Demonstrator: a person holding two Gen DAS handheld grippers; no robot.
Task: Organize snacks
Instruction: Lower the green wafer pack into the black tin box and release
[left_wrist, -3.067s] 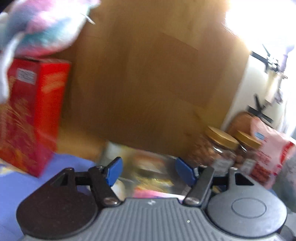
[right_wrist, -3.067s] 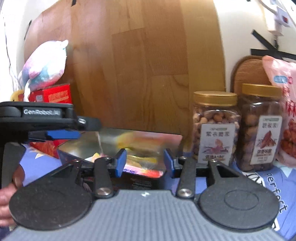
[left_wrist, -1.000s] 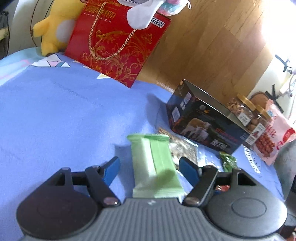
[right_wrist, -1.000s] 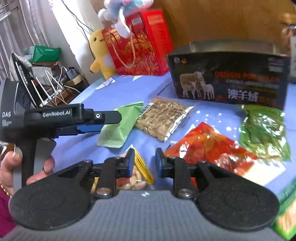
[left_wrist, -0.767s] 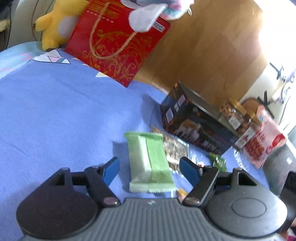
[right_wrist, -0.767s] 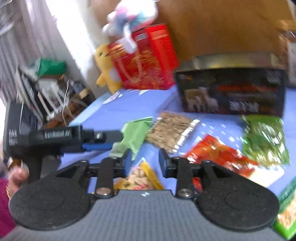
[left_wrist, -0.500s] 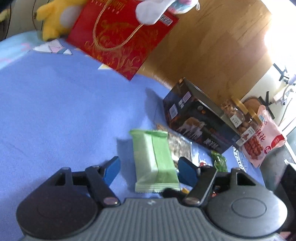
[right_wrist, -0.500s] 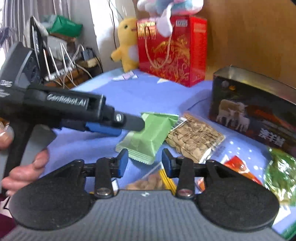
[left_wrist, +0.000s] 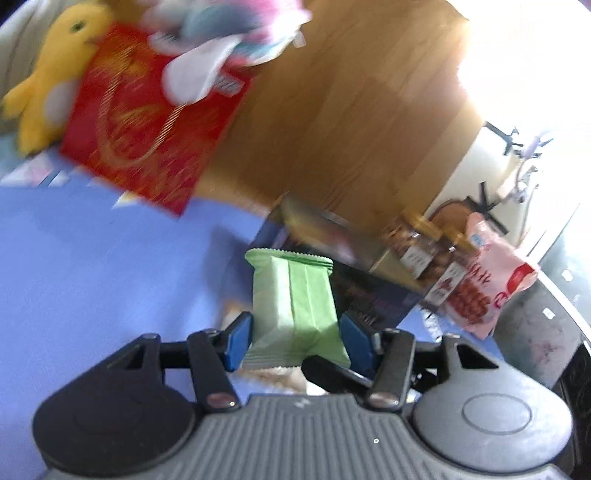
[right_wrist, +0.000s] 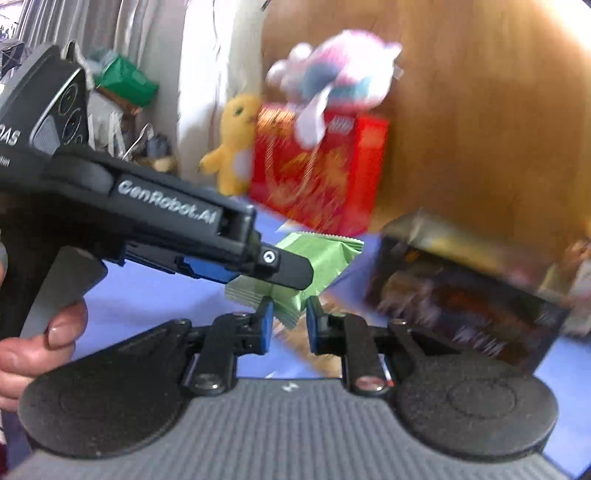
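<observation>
My left gripper (left_wrist: 295, 341) is shut on a light green snack packet (left_wrist: 295, 295) and holds it off the blue cloth, pointing toward the dark snack box (left_wrist: 347, 266). The same green packet (right_wrist: 317, 258) shows in the right wrist view, gripped by the left gripper (right_wrist: 273, 273) just ahead of my right one. My right gripper (right_wrist: 290, 323) has its jaws a narrow gap apart; a corner of the packet lies between its tips, and I cannot tell whether it grips. Other snack packs below it are blurred.
A red gift bag (left_wrist: 147, 136) with plush toys (left_wrist: 48, 74) stands at the back left. Two nut jars (left_wrist: 421, 243) and a pink snack bag (left_wrist: 487, 273) stand right of the dark box (right_wrist: 461, 288). A wooden panel (left_wrist: 351, 110) stands behind.
The left gripper has closed on the green packet and lifted it off the cloth. Both grippers have tilted upward, and the right one has come close behind the left.
</observation>
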